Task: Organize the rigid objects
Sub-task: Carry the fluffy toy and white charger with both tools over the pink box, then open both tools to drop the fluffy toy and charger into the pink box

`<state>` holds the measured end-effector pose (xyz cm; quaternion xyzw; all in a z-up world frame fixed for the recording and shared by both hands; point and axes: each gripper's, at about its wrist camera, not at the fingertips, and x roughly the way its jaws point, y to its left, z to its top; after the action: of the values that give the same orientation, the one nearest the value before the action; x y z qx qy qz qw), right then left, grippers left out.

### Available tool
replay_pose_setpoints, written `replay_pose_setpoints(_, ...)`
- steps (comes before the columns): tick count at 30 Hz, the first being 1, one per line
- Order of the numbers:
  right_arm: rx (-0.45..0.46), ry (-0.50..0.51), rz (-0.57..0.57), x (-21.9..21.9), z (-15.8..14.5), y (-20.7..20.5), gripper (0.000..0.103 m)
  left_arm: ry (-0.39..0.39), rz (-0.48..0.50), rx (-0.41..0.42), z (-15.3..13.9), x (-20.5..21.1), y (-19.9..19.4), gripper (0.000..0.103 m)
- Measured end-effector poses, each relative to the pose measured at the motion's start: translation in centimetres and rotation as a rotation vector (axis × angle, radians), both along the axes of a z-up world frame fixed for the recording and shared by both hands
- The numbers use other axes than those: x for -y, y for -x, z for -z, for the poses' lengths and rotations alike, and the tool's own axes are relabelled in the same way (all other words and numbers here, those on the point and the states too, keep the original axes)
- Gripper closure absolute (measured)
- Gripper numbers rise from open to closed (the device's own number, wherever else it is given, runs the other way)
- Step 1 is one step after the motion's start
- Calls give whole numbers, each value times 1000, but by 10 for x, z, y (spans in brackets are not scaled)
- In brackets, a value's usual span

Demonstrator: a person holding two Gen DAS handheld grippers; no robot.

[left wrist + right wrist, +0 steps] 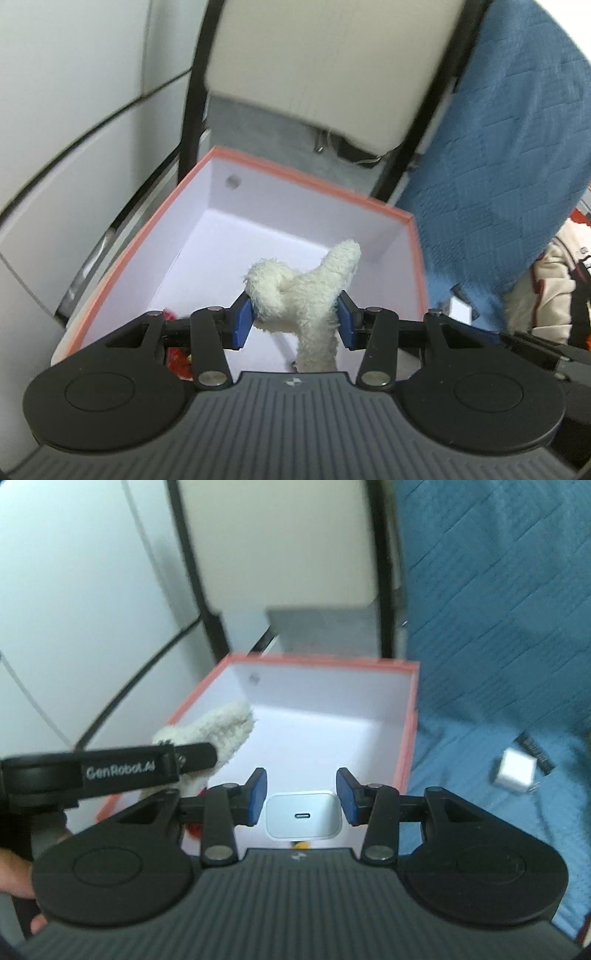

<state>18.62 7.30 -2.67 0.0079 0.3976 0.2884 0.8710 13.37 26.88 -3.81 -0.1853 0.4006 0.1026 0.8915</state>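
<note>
Blue quilted cover (498,635) beside orange-rimmed box (410,738), chair (314,66) behind.

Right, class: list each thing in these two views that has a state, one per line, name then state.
Left gripper: shut on the white plush toy, above the box.
Right gripper: shut on the white charger, above the box.
Orange box: open, lid off, white inside.
Second charger: lying loose on the blue blanket.
</note>
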Motion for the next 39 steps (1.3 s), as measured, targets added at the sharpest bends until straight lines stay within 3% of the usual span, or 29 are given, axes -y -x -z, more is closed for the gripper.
replay_pose_setpoints(11,-55,132,-81,-49,60,1,58,-31,-20,-101,59,-29,2,51)
replay_pose_setpoints(19,-88,157,-89,-57,77,0,58,15,-35,-88,62,-32,1,50)
replay_pose_setpoints(23,-90,142,-88,-53,73,1,59,50,-41,-92,58,-34,3,43)
replay_pose_setpoints(27,-120,93,-93,-46,66,-1,54,47,-60,-70,47,-32,10,42)
replay_pose_setpoints(39,11,34,-53,-14,16,14,54,-12,-43,28,-4,-7,29,42)
